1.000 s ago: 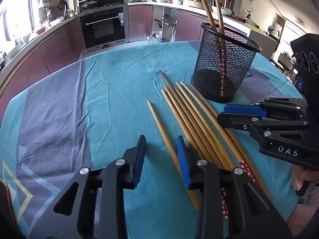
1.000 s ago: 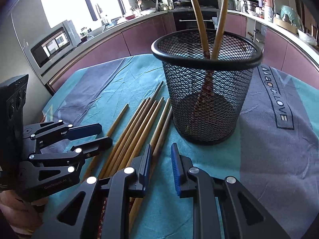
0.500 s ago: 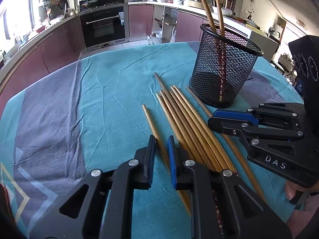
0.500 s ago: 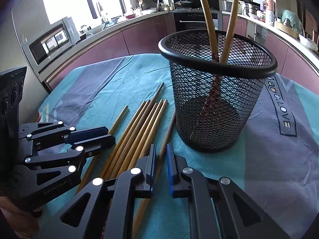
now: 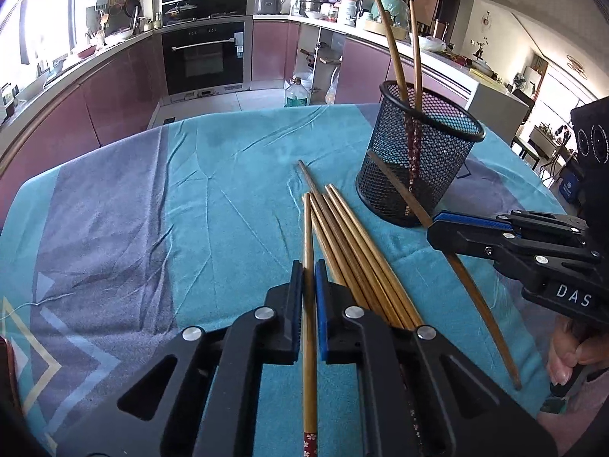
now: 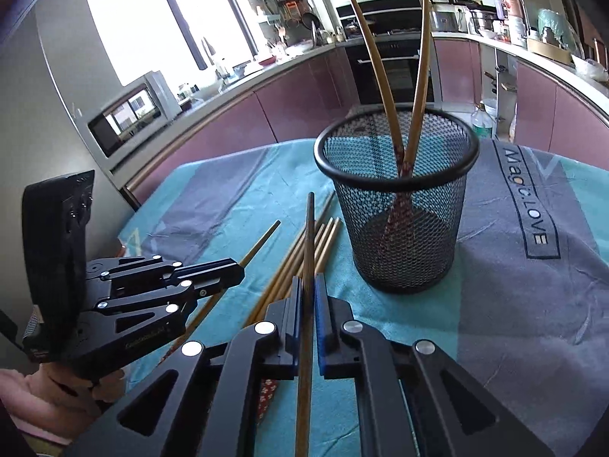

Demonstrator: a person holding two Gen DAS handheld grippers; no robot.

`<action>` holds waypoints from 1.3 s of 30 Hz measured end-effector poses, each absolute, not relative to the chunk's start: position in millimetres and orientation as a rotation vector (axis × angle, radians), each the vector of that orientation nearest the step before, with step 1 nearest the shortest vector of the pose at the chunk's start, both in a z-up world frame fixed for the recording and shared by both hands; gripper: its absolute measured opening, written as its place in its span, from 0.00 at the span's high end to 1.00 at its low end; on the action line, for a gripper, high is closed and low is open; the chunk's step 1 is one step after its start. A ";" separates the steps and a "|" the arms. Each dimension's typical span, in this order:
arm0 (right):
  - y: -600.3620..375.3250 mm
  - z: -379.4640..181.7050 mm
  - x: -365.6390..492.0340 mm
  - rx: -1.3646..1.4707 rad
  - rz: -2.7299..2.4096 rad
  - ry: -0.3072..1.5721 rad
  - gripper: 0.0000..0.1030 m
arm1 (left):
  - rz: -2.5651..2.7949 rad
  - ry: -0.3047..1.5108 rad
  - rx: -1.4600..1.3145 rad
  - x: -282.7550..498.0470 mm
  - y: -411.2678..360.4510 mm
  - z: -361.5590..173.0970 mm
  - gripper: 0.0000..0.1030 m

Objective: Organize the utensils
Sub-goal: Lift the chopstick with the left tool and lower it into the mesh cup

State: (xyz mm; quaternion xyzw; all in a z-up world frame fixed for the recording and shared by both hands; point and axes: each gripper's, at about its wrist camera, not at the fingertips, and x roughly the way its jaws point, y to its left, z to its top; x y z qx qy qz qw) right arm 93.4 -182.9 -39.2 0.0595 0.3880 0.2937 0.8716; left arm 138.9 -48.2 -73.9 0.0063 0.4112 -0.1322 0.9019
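Chopsticks: a loose bundle (image 5: 354, 251) lies on the teal cloth of the worktop (image 5: 190, 205), just beside the black mesh holder (image 5: 415, 160); two more (image 6: 396, 76) already stand upright in the holder, crossing above its rim.
Change: a second ago both grippers sat spread over the bundle; half a second ago they had narrowed; now each is closed on one stick.
Left gripper (image 5: 309, 278): jaws nearly together, pinching a single chopstick (image 5: 308, 228) that runs forward between the blue pads, its patterned red end behind the jaws.
Right gripper (image 6: 309, 289): jaws likewise nearly together, clamped on a single chopstick (image 6: 310, 228) whose tip points toward the holder.
Lift: in the left wrist view the right-hand stick (image 5: 403, 194) crosses in front of the holder's wall and appears raised at its tip; whether the left-hand stick is clear of the cloth cannot be told.
Meaning for the task: two sticks secured at once, so the likely next step is carrying them to the holder; the bundle remains to be cleared.
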 end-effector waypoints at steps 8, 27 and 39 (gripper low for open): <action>-208.2 -9.9 81.9 0.193 0.633 0.710 0.95 | -0.368 0.764 -0.066 127.6 -34.1 -30.7 0.93; -251.3 60.3 78.3 0.229 0.634 0.478 0.95 | -0.514 0.496 -0.172 111.0 -26.0 80.5 0.93; -264.5 111.2 90.3 0.170 0.592 0.354 0.95 | -0.513 0.396 -0.160 142.7 -50.3 134.5 0.93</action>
